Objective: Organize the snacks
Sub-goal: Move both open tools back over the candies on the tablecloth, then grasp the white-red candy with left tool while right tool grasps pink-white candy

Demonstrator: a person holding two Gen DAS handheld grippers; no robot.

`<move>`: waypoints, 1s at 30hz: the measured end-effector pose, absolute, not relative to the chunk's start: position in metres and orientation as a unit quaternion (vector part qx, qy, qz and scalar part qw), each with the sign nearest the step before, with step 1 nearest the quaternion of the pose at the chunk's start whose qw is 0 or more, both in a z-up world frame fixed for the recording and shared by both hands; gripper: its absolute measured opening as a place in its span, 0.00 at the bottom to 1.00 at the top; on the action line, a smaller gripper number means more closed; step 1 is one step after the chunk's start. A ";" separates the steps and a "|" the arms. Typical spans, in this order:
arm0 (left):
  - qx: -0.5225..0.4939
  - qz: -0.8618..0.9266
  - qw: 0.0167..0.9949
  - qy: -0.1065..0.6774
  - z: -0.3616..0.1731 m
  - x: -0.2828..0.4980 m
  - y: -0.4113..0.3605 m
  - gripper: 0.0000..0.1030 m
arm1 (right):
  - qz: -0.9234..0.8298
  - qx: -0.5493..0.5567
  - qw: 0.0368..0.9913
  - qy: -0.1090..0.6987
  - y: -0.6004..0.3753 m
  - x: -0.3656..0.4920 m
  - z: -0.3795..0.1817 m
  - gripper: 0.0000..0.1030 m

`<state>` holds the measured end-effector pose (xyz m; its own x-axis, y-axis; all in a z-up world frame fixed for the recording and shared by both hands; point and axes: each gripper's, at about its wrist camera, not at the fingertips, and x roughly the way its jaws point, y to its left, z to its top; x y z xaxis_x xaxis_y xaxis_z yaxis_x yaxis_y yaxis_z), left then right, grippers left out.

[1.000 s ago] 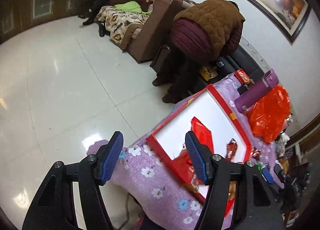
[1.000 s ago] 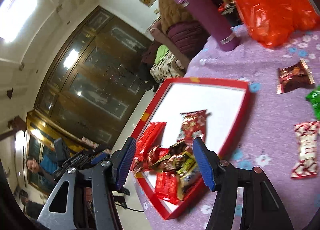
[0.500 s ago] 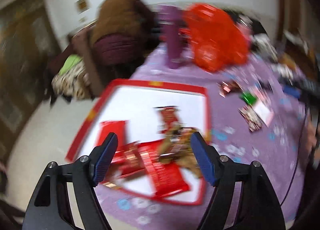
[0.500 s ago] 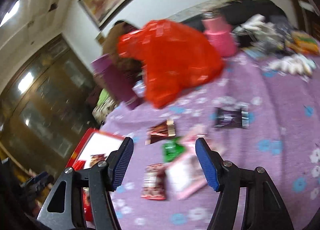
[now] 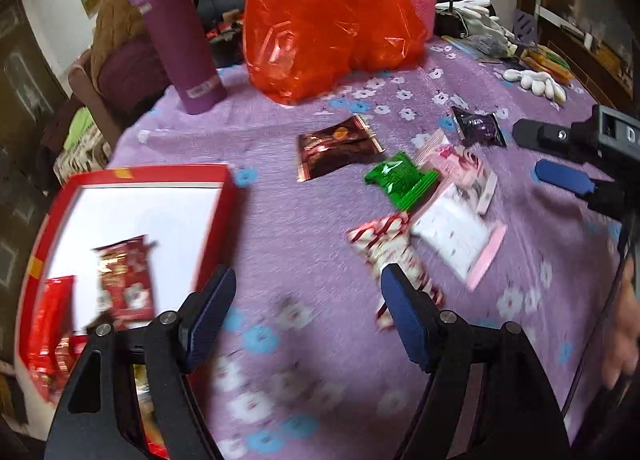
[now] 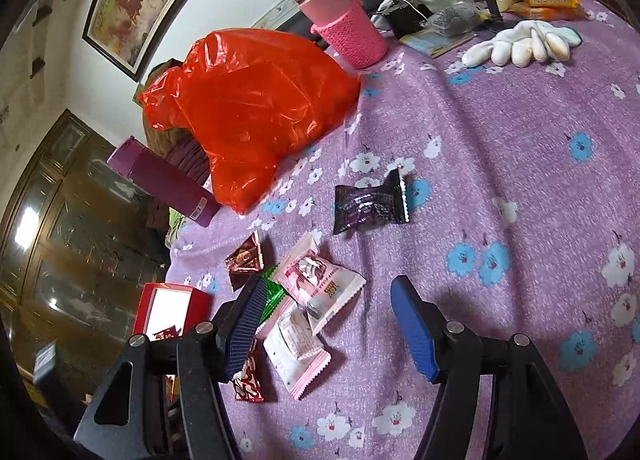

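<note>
In your left wrist view, your left gripper [image 5: 308, 316] is spread wide with nothing between its blue pads [image 5: 208, 310], and it hangs above the purple flowered tablecloth [image 5: 304, 220]. To its left lies the red tray [image 5: 218, 220] with a white floor; some red snack packets [image 5: 124, 280] lie in its near part. The loose snacks are grouped on the cloth to the right of the tray: a brown packet [image 5: 338, 146], a green packet [image 5: 402, 178] that lies partly on a pink packet [image 5: 464, 172], a white and pink packet [image 5: 460, 236], and a red-and-white packet [image 5: 394, 256] whose near end is hidden behind your right-hand pad. A dark purple packet [image 5: 478, 126] lies a little apart, further back. Your right gripper [image 5: 568, 158] enters from the right edge. Behind the snacks stand an orange plastic bag [image 5: 324, 16] and a purple bottle [image 5: 176, 44].

In your right wrist view, your right gripper [image 6: 326, 330] is also wide apart and holds nothing. Its left pad [image 6: 242, 330] covers part of the green packet [image 6: 274, 294]. The pink packet [image 6: 320, 286] and the white and pink packet [image 6: 298, 354] lie between the two pads. The dark purple packet [image 6: 370, 204] lies ahead, apart from the group. The red tray [image 6: 200, 300] is at the left, near the table edge. A pink-sleeved bottle [image 6: 344, 18] and white gloves [image 6: 520, 46] are at the far side.
</note>
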<state>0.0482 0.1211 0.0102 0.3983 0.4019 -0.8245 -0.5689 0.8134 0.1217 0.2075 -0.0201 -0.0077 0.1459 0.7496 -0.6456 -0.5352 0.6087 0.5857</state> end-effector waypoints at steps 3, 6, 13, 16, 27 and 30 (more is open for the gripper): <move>-0.125 0.291 0.827 0.465 0.006 0.051 0.123 0.73 | 0.440 0.062 0.751 0.489 0.006 0.209 -0.004 0.65; -0.138 0.274 0.831 0.464 0.005 0.050 0.120 0.73 | 0.448 -0.008 0.744 0.495 0.038 0.211 -0.006 0.64; -0.152 0.236 0.833 0.477 -0.006 0.058 0.114 0.73 | 0.425 -0.142 0.761 0.470 0.074 0.198 -0.024 0.48; -0.138 0.246 0.830 0.482 -0.016 0.067 0.110 0.73 | 0.414 -0.171 0.772 0.451 0.076 0.192 -0.025 0.40; -0.104 0.234 0.858 0.446 -0.014 0.064 0.105 0.27 | 0.416 -0.135 0.770 0.465 0.059 0.200 -0.015 0.37; -0.097 0.230 0.859 0.447 -0.013 0.062 0.106 0.23 | 0.436 -0.090 0.765 0.465 0.050 0.202 -0.002 0.37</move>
